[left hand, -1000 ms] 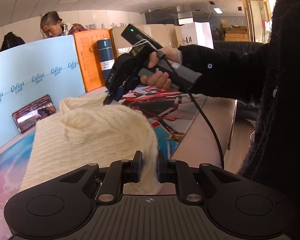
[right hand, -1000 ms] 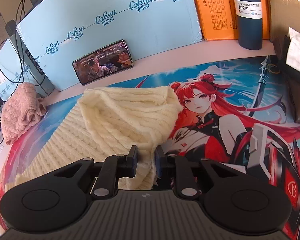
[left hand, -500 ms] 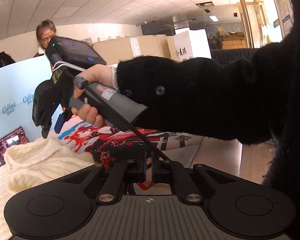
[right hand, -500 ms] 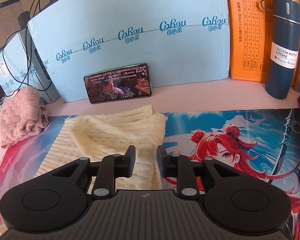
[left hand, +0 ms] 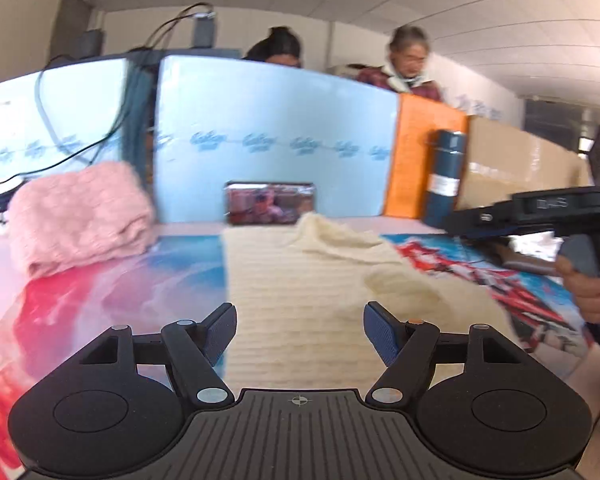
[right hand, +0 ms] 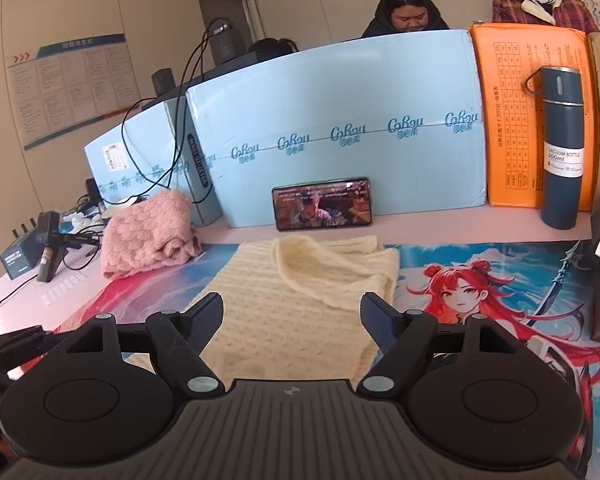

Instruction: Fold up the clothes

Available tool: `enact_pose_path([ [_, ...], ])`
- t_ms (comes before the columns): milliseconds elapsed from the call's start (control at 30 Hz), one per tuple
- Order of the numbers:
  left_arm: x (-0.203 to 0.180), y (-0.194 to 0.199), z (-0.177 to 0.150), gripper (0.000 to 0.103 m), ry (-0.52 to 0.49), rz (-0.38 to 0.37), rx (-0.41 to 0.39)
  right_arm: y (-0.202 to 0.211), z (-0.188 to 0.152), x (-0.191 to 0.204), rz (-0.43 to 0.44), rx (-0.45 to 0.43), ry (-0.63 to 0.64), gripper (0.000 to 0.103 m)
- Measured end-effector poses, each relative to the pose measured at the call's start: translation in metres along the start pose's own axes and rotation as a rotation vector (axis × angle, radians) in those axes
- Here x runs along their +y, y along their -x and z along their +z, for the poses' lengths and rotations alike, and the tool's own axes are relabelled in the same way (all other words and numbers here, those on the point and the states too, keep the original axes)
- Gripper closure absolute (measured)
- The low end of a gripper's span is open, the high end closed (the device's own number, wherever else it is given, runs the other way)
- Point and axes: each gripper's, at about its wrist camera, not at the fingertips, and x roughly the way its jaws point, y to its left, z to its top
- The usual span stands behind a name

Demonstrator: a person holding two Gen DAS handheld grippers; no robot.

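A cream cable-knit sweater [left hand: 308, 280] lies folded on the printed desk mat [left hand: 100, 292], its collar toward the back. It also shows in the right wrist view [right hand: 300, 300]. My left gripper [left hand: 299, 334] is open and empty, just above the sweater's near edge. My right gripper [right hand: 291, 322] is open and empty, above the sweater's near part. The right gripper's body shows at the right of the left wrist view [left hand: 540, 208], held in a hand.
A folded pink knit [right hand: 148, 234] sits at the left. A phone [right hand: 323, 208] leans on blue boxes [right hand: 340, 120] behind the sweater. A dark vacuum bottle [right hand: 562, 148] stands by an orange board [right hand: 512, 120]. Cables and a black device [right hand: 46, 246] lie far left.
Both grippers opened, letting go of the sweater. The left gripper swung round to face the back of the desk. The right gripper drew back; the sweater now lies flatter.
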Motion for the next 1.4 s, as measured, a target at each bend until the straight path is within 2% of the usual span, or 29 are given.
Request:
enact_pose_path([
  [33,0.01,-0.004,-0.002,0.031,0.032,0.034,0.03,-0.003,-0.007,0.009,0.017,0.017,0.022,0.025],
  [133,0.028,-0.01,-0.007,0.032,0.117,0.007,0.089,-0.015,-0.021,0.025,0.021,0.075,0.073,0.023],
  [233,0.02,-0.008,-0.012,0.036,0.103,-0.046,0.103,-0.026,-0.032,0.033,0.005,0.118,0.097,0.021],
  [300,0.006,-0.006,-0.015,0.063,0.071,-0.051,0.107,-0.029,-0.037,0.034,-0.034,0.122,0.115,0.021],
  [400,0.0,-0.005,-0.018,0.083,0.054,-0.047,0.098,-0.027,-0.041,0.033,-0.085,0.113,0.134,0.03],
  [500,-0.005,-0.001,-0.02,0.085,0.028,-0.085,0.106,-0.025,-0.047,0.03,-0.149,0.108,0.14,0.052],
  [567,-0.012,0.002,-0.022,0.085,-0.011,-0.135,0.119,-0.023,-0.049,0.026,-0.199,0.099,0.144,0.073],
  [633,-0.02,0.005,-0.021,0.085,-0.053,-0.181,0.12,-0.018,-0.05,0.021,-0.233,0.086,0.134,0.083],
  [667,-0.024,0.007,-0.02,0.085,-0.074,-0.204,0.12,-0.014,-0.049,0.015,-0.239,0.073,0.11,0.086],
  [733,-0.032,0.009,-0.019,0.081,-0.116,-0.25,0.121,-0.003,-0.047,0.004,-0.245,0.031,0.04,0.089],
  [767,-0.035,0.01,-0.017,0.073,-0.129,-0.26,0.114,0.002,-0.046,-0.002,-0.249,0.009,0.004,0.091],
  [800,-0.036,0.008,-0.013,0.054,-0.128,-0.244,0.093,0.007,-0.045,-0.008,-0.252,-0.012,-0.032,0.092],
  [833,-0.036,0.006,-0.008,0.042,-0.123,-0.226,0.074,0.013,-0.044,-0.013,-0.253,-0.036,-0.06,0.094],
  [867,-0.037,0.001,-0.002,0.023,-0.111,-0.204,0.057,0.018,-0.044,-0.016,-0.262,-0.064,-0.083,0.094],
  [900,-0.038,-0.003,0.004,0.018,-0.1,-0.182,0.041,0.023,-0.044,-0.018,-0.282,-0.09,-0.103,0.094],
  [933,-0.039,-0.008,0.009,0.018,-0.095,-0.168,0.03,0.028,-0.044,-0.022,-0.304,-0.113,-0.126,0.095],
  [1067,-0.049,-0.031,0.019,0.018,-0.136,-0.184,0.04,0.045,-0.049,-0.041,-0.382,-0.172,-0.233,0.095],
  [1133,-0.053,-0.039,0.022,0.018,-0.156,-0.188,0.047,0.05,-0.053,-0.054,-0.405,-0.151,-0.283,0.094],
  [1200,-0.056,-0.046,0.026,0.018,-0.172,-0.181,0.042,0.055,-0.058,-0.064,-0.437,-0.12,-0.323,0.089],
  [1233,-0.057,-0.048,0.029,0.018,-0.177,-0.176,0.038,0.057,-0.06,-0.068,-0.46,-0.105,-0.335,0.074],
  [1267,-0.058,-0.052,0.032,0.017,-0.182,-0.167,0.032,0.059,-0.062,-0.072,-0.482,-0.09,-0.348,0.052],
  [1333,-0.059,-0.061,0.04,0.016,-0.184,-0.158,0.026,0.064,-0.065,-0.079,-0.528,-0.076,-0.363,0.038],
  [1400,-0.059,-0.071,0.048,0.015,-0.179,-0.153,0.023,0.069,-0.061,-0.083,-0.575,-0.09,-0.357,0.032],
])
